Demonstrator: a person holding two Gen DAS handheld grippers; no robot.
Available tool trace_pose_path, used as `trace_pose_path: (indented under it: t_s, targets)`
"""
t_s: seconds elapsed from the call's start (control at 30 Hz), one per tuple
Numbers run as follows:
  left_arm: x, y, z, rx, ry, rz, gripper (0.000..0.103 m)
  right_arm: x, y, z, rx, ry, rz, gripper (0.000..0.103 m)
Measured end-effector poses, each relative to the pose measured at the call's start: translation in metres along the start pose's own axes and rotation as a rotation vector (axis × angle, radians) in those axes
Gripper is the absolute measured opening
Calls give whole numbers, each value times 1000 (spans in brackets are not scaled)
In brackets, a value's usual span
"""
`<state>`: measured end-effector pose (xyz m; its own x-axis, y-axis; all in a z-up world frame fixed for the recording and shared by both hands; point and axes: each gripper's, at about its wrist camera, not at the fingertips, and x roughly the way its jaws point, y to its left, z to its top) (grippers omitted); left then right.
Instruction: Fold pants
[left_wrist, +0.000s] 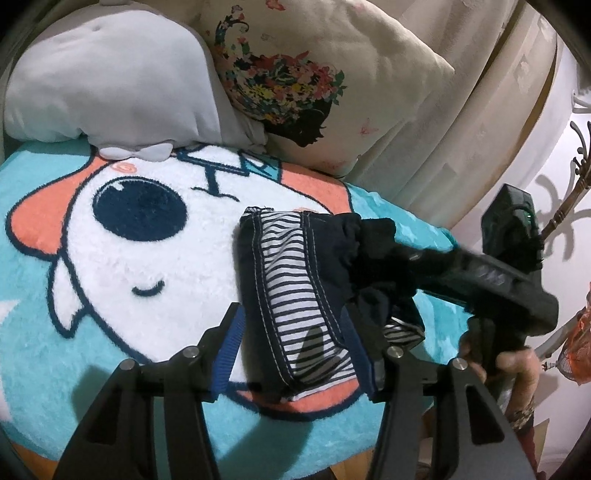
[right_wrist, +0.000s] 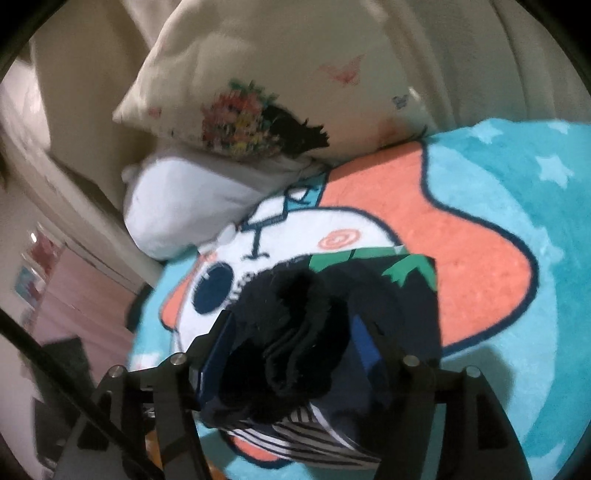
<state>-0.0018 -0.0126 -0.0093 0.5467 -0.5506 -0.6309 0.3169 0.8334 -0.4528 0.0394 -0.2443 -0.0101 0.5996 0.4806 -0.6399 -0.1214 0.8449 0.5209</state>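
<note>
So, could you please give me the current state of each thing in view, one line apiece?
pants: folded into a small bundle on the blanket, striped lining showing.
left gripper: open, fingers either side of the bundle's near end.
right gripper: straddling bunched dark fabric; grip unclear.
blanket: spread flat under the pants.
floral pillow: leaning against the backrest.
white cushion: lying at the blanket's far edge.
</note>
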Motion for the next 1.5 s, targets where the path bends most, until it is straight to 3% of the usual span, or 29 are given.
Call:
trace_pose_path:
  t_s: [0.03,0.07,0.2,0.37,0.57,0.63,0.73,0.77,0.8,0.9,0.97,1.07,1.2,1.33,1.5]
  targets:
    - [-1,0,0,0,-1,3,53,5,4,-2,-14,16,-1,56]
    - [-2,1,1,-1,-5,6,53,9,7,-4,-20,33,1,31]
    - [-8,2,5,1,-22,17,54,-4,16,-4,-53,-14,6,20]
    - [-8,-3,14,3,-32,8,57,-39,8,-1,-41,-91,-10,19]
    - [5,-31,20,65,-20,-9,59,-51,-38,-8,62,-105,-61,19]
    - [17,-42,21,96,0,-6,59,-46,-51,-12,92,-93,-80,23]
    - [37,-52,19,121,42,-11,59,-37,-70,-21,139,-79,-145,39]
    - [46,-55,17,134,66,-2,59,-38,-75,-22,154,-84,-140,49]
    - [53,-56,15,142,86,11,59,-42,-79,-23,172,-94,-130,52]
    - [71,-55,6,159,124,46,61,-62,-80,-22,192,-156,-133,53]
    - [72,-56,3,171,107,57,64,-79,-72,-19,180,-219,-132,53]
    - [71,-56,3,174,98,61,65,-94,-56,-14,160,-285,-32,53]
    - [71,-54,4,171,96,61,69,-76,-44,-12,175,-245,119,53]
    - [73,-48,2,146,99,63,78,-39,-53,-14,209,-176,64,54]
    - [62,-39,9,107,129,-19,79,-27,-63,-17,225,-153,8,53]
